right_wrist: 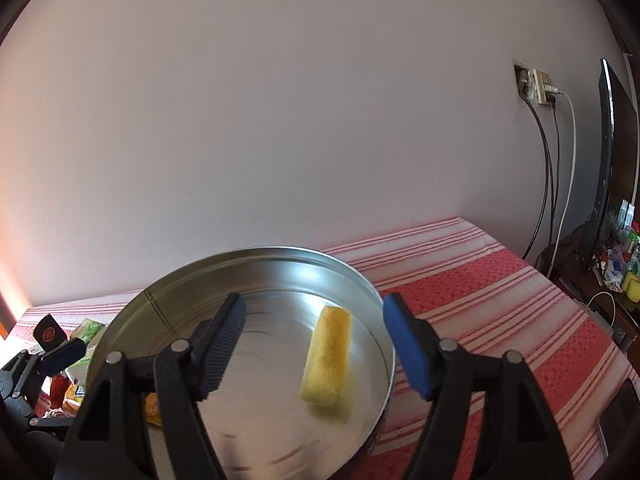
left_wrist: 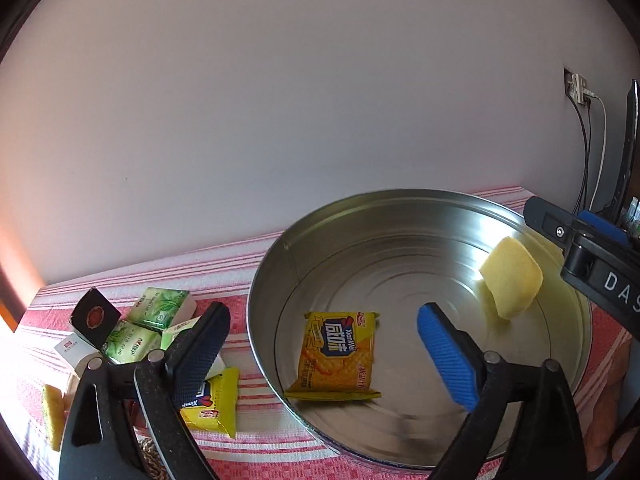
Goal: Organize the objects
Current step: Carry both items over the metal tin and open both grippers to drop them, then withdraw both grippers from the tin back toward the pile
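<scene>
A round metal tin (left_wrist: pixel 280 264) sits on the red striped cloth. A yellow cracker packet (left_wrist: pixel 338 354) lies inside it at the left. A yellow sponge (left_wrist: pixel 512 276) is inside at the right, tilted; I cannot tell if it rests or is in the air. It also shows in the right wrist view (right_wrist: pixel 328 354), between the open fingers of my right gripper (right_wrist: pixel 316 344), untouched. My left gripper (left_wrist: pixel 324 352) is open over the tin's left rim, empty. The tin also shows in the right wrist view (right_wrist: pixel 168 292).
Left of the tin lie green tissue packs (left_wrist: pixel 156 320), a small black box (left_wrist: pixel 96 314), a second yellow cracker packet (left_wrist: pixel 212 404) and another yellow sponge (left_wrist: pixel 54 412). A monitor (right_wrist: pixel 612 168), wall socket and cables (right_wrist: pixel 548 168) stand right of the table.
</scene>
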Motion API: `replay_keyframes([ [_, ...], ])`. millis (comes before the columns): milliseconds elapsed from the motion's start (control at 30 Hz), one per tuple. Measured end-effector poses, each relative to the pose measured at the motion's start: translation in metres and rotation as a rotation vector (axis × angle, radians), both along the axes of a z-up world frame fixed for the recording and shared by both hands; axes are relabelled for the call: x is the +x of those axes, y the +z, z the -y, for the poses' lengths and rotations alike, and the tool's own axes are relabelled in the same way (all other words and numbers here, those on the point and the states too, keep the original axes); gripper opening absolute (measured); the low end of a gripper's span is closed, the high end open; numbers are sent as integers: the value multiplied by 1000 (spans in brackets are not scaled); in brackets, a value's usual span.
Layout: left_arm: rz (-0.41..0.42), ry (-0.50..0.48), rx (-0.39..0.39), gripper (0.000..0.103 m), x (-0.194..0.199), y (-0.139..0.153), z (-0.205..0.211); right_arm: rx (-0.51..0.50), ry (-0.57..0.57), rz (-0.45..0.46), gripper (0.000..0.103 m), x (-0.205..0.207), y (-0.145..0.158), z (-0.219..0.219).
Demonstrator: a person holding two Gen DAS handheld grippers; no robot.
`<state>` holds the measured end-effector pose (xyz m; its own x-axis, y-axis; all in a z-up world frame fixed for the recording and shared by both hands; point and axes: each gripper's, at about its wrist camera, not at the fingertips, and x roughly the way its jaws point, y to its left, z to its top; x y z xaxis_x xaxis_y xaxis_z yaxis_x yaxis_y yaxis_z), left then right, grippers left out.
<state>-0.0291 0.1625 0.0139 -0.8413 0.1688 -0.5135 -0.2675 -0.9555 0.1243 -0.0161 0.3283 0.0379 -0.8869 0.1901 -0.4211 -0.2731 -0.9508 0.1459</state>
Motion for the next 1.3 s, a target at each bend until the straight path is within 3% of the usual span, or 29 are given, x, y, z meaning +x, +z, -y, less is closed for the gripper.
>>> replay_keyframes([
  [133,2,6,23,96,2,2,7,2,-33,-38,92,5,4,-1],
  [267,21,29,48,96,1,-3,20,-20,-46,-42,93,5,5,-5],
  [800,-52,130,52,96,13,-2,62,-41,-106,-117,100,14,-1,-13],
  [1100,-74,189,52,96,25,-8,96,75,-167,-134,100,21,-3,8],
  [1300,-67,212,70,96,33,-5,119,85,-181,-136,100,27,-3,23],
])
